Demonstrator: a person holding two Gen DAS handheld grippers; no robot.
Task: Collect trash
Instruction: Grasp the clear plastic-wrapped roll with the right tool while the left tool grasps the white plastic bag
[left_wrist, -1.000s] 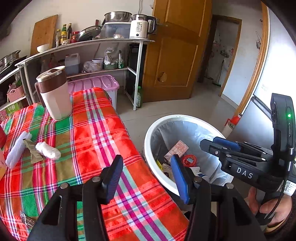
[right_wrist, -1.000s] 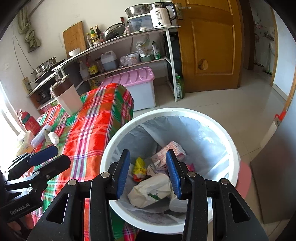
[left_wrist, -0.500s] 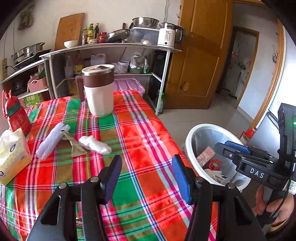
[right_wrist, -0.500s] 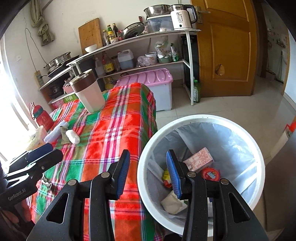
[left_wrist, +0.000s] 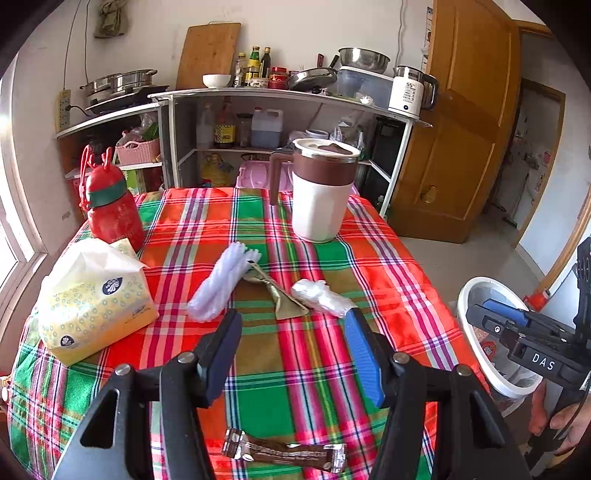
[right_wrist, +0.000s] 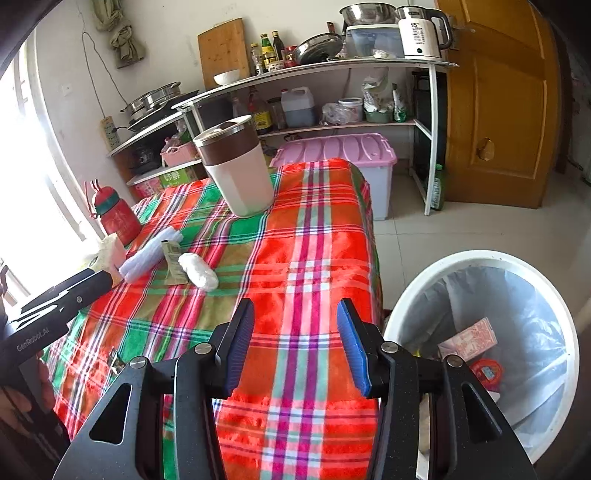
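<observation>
On the plaid tablecloth (left_wrist: 295, 391) lie a white foam sleeve (left_wrist: 221, 284), a flat olive sachet (left_wrist: 280, 295) and a crumpled clear plastic wrap (left_wrist: 319, 297). A brown wrapper (left_wrist: 284, 452) lies near the table's front edge, under my left gripper (left_wrist: 293, 350). That gripper hovers over the table, its jaws opening, with nothing between them. My right gripper (right_wrist: 295, 339) hangs over the table's right edge, jaws opening and empty. The white bin (right_wrist: 554, 302) with a liner stands on the floor to the right, holding a pink carton (right_wrist: 469, 338) and a red lid.
A white and brown jug (left_wrist: 321, 192) stands at the table's far side. A red bottle (left_wrist: 110, 206) and a yellow tissue pack (left_wrist: 88, 302) sit at the left. Metal shelves (right_wrist: 332, 74) with kitchenware and a pink storage box (right_wrist: 343, 151) stand behind.
Both grippers have swung left, away from the bin and over the table. The trash on the cloth now lies just ahead of the left gripper. Both jaws stand wider apart.
</observation>
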